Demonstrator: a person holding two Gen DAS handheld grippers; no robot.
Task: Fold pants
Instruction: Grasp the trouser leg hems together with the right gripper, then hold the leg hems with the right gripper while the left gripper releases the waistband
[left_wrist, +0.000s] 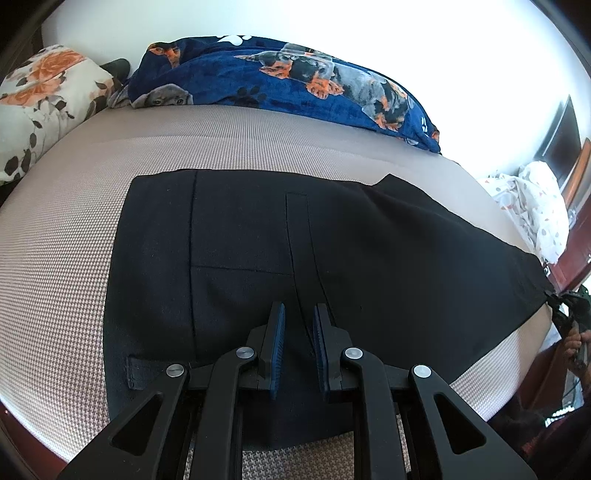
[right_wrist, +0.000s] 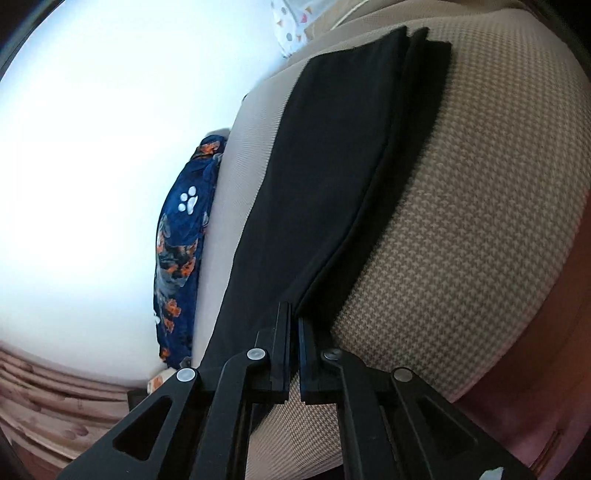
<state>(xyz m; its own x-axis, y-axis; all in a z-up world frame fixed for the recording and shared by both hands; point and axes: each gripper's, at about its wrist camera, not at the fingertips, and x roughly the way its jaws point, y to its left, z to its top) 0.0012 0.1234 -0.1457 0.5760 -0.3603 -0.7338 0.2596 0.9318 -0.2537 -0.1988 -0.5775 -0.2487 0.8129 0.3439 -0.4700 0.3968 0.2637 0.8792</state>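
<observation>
Black pants (left_wrist: 258, 236) lie flat on a beige houndstooth bed (left_wrist: 62, 280), waistband end at the left, legs running off to the right. My left gripper (left_wrist: 299, 314) hovers just over the waist area near a belt loop, jaws a little apart and empty. In the right wrist view the pants' legs (right_wrist: 332, 177) lie stacked and stretch away up the frame. My right gripper (right_wrist: 294, 317) is shut on the hem end of the legs at the bed's near edge. It also shows small at the far right of the left wrist view (left_wrist: 570, 310).
A blue dog-print blanket (left_wrist: 280, 85) lies along the back of the bed, also seen in the right wrist view (right_wrist: 181, 251). A floral pillow (left_wrist: 40, 99) sits at the back left. White spotted fabric (left_wrist: 532, 199) lies at the right. A dark red bed frame (left_wrist: 572, 262) borders the right side.
</observation>
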